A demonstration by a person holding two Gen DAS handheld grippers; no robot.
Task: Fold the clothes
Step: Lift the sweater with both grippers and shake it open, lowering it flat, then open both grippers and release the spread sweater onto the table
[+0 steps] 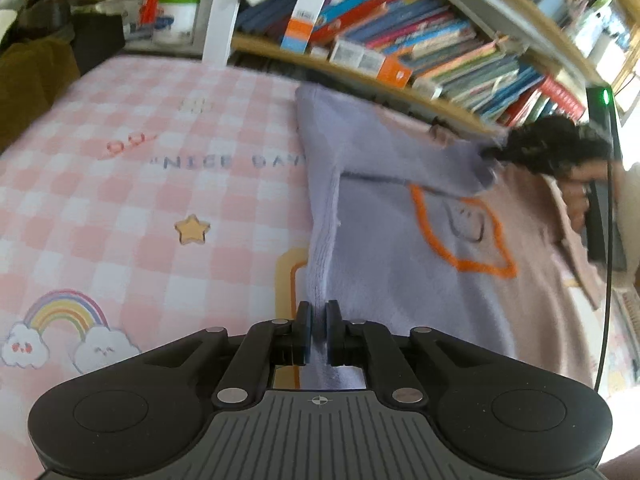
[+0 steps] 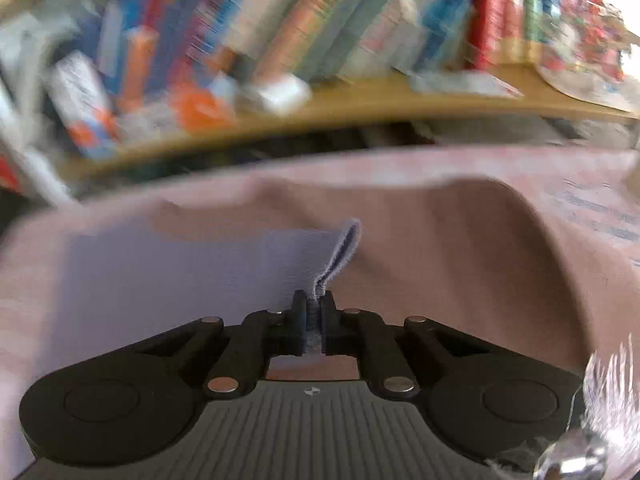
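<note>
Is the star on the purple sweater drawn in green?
No, the star on the purple sweater is outlined in orange.

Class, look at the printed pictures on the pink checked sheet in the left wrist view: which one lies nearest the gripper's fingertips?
The yellow star. It sits just left of the lavender garment; the rainbow with clouds lies farther left.

- A home bedroom: the bed (image 1: 160,200) wears a pink checked sheet printed with rainbows and stars.
- A wooden bookshelf (image 1: 400,76) crammed with colourful books stands just beside it.
</note>
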